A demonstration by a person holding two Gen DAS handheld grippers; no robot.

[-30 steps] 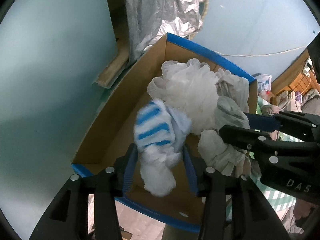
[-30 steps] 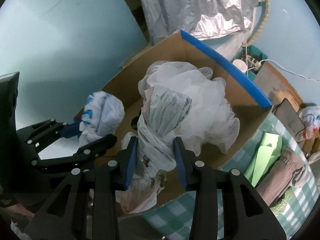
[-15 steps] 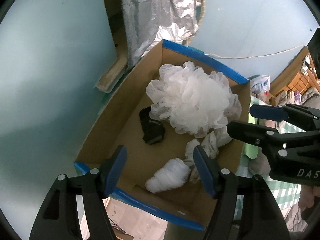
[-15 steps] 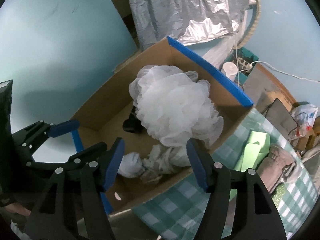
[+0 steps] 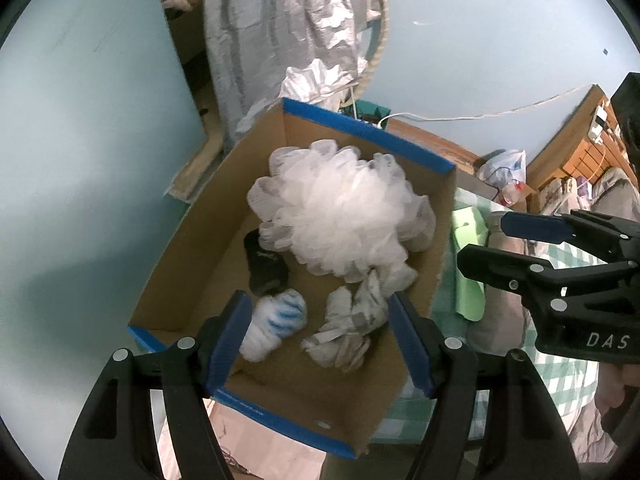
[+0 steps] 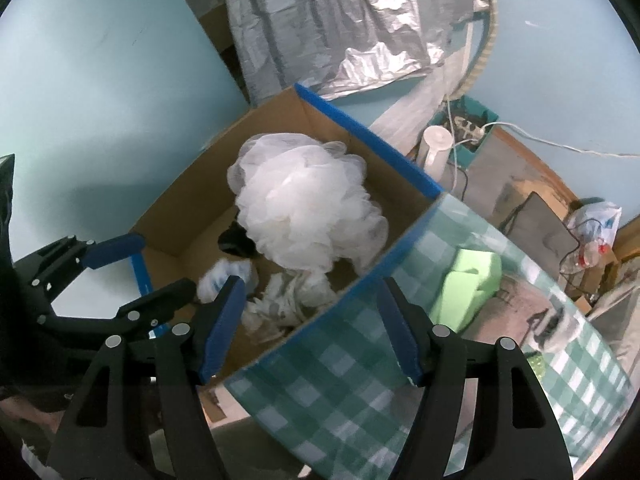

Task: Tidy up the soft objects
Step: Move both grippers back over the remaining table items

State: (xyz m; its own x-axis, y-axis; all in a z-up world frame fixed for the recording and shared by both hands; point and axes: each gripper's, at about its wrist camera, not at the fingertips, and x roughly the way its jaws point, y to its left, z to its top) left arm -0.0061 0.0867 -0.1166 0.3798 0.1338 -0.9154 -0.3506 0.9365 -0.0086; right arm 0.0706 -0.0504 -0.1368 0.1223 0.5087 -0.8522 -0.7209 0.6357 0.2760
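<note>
A cardboard box (image 5: 192, 240) with blue-taped rims (image 6: 360, 128) holds a big white mesh pouf (image 5: 340, 212) (image 6: 304, 208), a black soft item (image 5: 264, 268), a white and blue striped rolled cloth (image 5: 276, 320) (image 6: 224, 274) and a crumpled grey-white cloth (image 5: 352, 324) (image 6: 284, 300). My left gripper (image 5: 320, 336) is open and empty above the box's near end. My right gripper (image 6: 308, 328) is open and empty over the box's near rim. Each gripper shows in the other's view, the right one (image 5: 496, 240) and the left one (image 6: 160, 268).
A table with a green checked cloth (image 6: 360, 380) stands right of the box, with a light green sponge (image 6: 468, 284) (image 5: 468, 264) and brownish cloth items (image 5: 504, 312) on it. A silver foil sheet (image 6: 340, 32) hangs behind. Blue walls lie left and behind.
One second ago my left gripper held the striped cloth and my right held the grey-white cloth over the box. Both opened, the cloths dropped into the box, and both grippers have drawn back.
</note>
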